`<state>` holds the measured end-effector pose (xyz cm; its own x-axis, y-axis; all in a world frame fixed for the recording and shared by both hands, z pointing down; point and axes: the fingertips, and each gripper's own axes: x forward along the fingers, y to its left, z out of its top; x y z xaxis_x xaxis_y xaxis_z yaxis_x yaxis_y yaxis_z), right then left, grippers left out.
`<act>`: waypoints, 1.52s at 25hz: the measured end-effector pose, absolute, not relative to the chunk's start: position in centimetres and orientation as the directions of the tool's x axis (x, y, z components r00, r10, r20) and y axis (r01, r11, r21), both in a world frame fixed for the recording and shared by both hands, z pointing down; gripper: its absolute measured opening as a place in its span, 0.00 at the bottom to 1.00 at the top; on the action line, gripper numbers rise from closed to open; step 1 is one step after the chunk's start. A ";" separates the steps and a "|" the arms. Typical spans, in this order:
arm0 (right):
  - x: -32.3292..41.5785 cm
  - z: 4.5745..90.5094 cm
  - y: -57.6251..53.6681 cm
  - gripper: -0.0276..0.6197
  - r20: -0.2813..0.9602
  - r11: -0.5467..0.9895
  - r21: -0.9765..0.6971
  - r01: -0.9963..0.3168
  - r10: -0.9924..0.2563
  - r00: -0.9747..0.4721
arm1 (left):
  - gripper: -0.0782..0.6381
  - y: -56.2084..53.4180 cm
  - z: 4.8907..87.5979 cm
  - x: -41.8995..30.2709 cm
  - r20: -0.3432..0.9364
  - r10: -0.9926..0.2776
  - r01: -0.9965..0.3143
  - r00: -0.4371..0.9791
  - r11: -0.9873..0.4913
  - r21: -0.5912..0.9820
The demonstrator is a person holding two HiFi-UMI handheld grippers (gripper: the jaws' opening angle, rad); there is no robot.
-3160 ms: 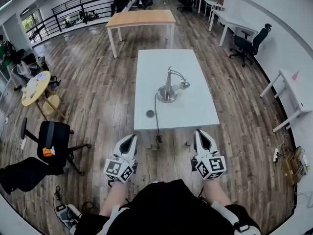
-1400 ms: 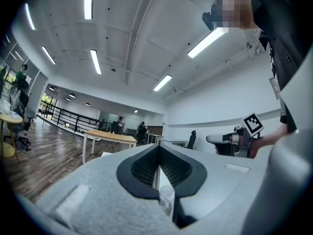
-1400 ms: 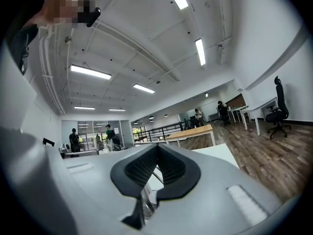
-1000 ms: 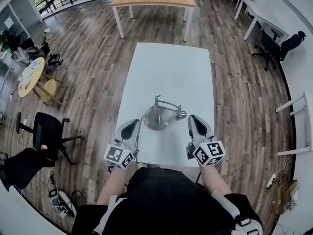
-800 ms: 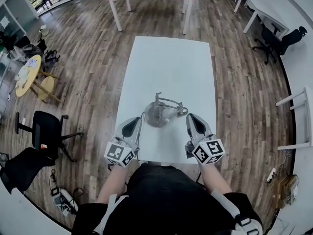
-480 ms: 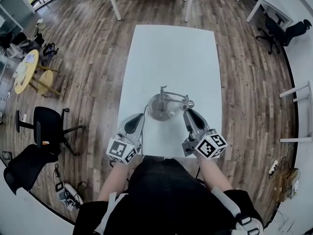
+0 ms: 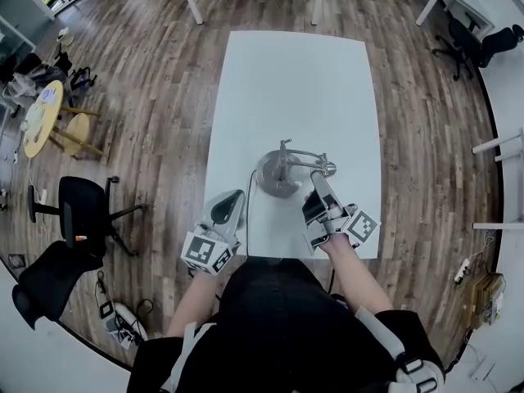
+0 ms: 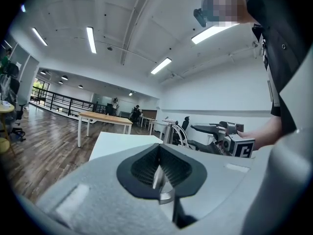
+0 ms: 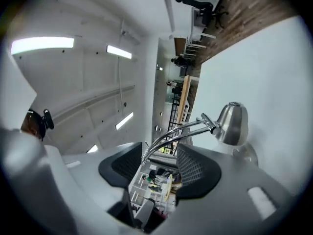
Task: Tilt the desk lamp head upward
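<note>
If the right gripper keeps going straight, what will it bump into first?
Probably the lamp arm, which shows untouched in the gap of the right gripper as its jaws are opening. The lamp head sits slightly beyond; depth is hard to judge.

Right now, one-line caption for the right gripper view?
Right gripper, jaws opening and gripping nothing, faces the desk lamp's curved arm and steel head.

Open-plan office. Evidence: long white rectangular desks (image 7: pixel 286 80) on brown wood-plank flooring (image 7: pixel 155 72), black swivel office chairs (image 7: pixel 82 215), a small round yellow table (image 7: pixel 41 117), white ceiling strip lights (image 8: pixel 90 38), and a black metal balustrade (image 8: pixel 63 102) edging the floor.
</note>
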<state>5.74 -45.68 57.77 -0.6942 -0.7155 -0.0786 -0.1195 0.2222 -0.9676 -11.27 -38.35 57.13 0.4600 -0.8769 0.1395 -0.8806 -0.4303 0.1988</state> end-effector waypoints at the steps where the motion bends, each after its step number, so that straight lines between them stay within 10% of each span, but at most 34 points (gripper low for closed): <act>1: 5.9 58.0 -46.0 0.36 -0.075 0.189 -0.977 -0.096 -0.732 -0.678 | 0.11 -38.4 57.3 -11.3 0.142 -0.875 -0.880 0.462 -0.432 0.199; 25: 7.1 61.8 -48.0 0.29 0.041 -0.100 -0.991 0.084 -0.849 -0.528 | 0.11 -41.8 68.0 -8.3 0.375 -0.682 -0.773 0.628 -0.601 0.201; 38: 7.3 61.1 -47.8 0.28 0.075 -0.085 -0.996 -0.002 -0.859 -0.506 | 0.34 -41.8 75.2 -5.4 0.580 -0.451 -0.635 0.678 -0.757 0.155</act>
<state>7.31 -47.75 61.06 -0.5057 -0.8594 0.0747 -0.0021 -0.0854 -0.9963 -5.44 -41.84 75.22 0.6784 -0.4507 0.5802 -0.6351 -0.7568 0.1547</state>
